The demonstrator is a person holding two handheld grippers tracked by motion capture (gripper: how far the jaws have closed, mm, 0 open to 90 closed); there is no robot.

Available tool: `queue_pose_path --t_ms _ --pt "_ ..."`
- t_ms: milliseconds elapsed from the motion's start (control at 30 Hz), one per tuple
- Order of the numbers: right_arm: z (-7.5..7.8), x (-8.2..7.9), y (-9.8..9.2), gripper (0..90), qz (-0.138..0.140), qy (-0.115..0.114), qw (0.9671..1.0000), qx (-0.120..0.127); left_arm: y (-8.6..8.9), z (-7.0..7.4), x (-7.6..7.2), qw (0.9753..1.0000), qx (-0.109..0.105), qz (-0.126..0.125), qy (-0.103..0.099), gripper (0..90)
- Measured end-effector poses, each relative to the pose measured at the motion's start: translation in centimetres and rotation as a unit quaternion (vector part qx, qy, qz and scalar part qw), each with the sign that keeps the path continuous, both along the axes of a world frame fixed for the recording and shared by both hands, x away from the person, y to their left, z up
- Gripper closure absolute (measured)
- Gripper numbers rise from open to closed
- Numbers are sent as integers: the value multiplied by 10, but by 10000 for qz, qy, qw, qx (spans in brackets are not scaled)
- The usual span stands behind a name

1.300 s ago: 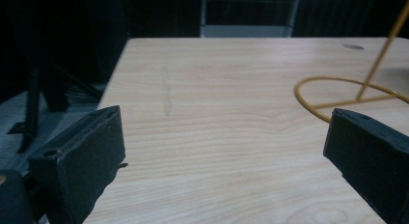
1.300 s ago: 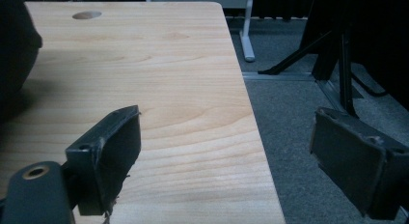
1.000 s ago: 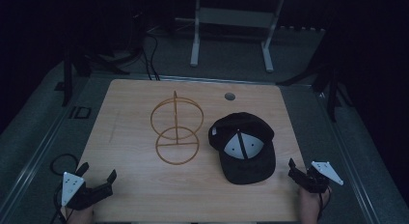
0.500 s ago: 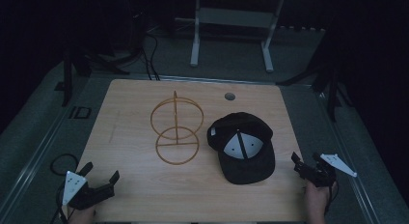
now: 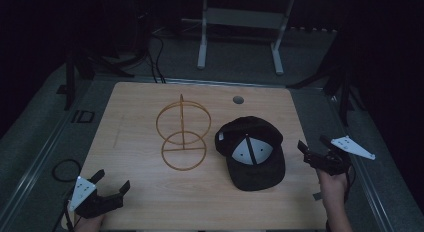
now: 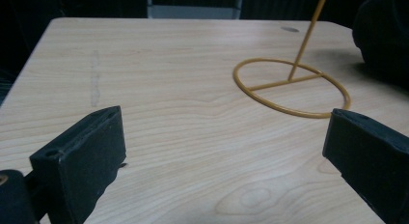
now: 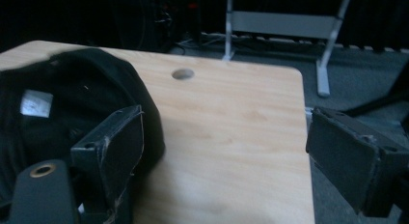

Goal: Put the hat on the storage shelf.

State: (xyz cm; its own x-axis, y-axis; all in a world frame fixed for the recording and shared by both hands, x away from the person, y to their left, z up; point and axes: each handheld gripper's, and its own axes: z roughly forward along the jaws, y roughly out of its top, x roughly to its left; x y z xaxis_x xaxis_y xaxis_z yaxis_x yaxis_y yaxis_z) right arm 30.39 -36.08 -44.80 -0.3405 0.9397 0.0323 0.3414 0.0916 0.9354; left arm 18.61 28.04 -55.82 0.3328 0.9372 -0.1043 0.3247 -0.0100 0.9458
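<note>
A black cap (image 5: 252,152) lies upside down on the right half of the wooden table (image 5: 135,112), its white lining panels facing up. Left of it stands a yellow wire stand (image 5: 182,132) made of two rings on a post. My left gripper (image 5: 111,184) rests open at the table's front left corner, with nothing between its jaws; the stand's base ring (image 6: 292,86) lies ahead of it. My right gripper (image 5: 314,148) is open at the table's right edge, just right of the cap (image 7: 62,103), and holds nothing.
A round cable hole (image 5: 238,99) sits near the table's far edge. A white metal frame (image 5: 240,22) stands on the floor behind the table. A cable loops on the floor at the left. Dark stands flank both sides of the table.
My right gripper has risen and shifted slightly right along the table edge, with its grey plate now swung out to the right. My left gripper has barely moved.
</note>
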Motion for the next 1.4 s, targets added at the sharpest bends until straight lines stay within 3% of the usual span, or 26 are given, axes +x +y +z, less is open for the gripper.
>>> queue_pose_path --t_ms 233,333,433,600,700,767,867,967,1233,1400 --pt "20 15 19 128 271 -73 9994 -177 -7 2 -1 9998 30 -176 124 19" --pt "26 23 28 128 376 -13 9991 -179 -8 2 0 9997 52 -207 134 19" --pt "29 32 39 128 532 90 9979 -369 -8 2 0 9997 48 -192 152 19" --pt "25 49 65 121 718 432 9938 -736 -7 2 0 9996 50 -193 184 19" --pt "19 56 77 109 1056 531 9901 -762 -7 2 0 9997 97 -179 154 19" --pt "15 61 84 109 1095 628 9878 -913 -7 2 0 9997 126 -159 135 19" --pt "8 69 94 173 1182 769 9840 -1086 -7 2 0 9997 99 -170 136 19" --pt "3 72 101 251 1166 774 9801 -1408 -6 2 -1 9997 86 -171 128 19" --pt "-11 82 109 464 1052 886 9761 -1685 -5 2 -1 9997 58 -231 86 19" --pt "-17 85 113 582 955 929 9705 -2012 -6 1 0 9996 92 -247 131 19"
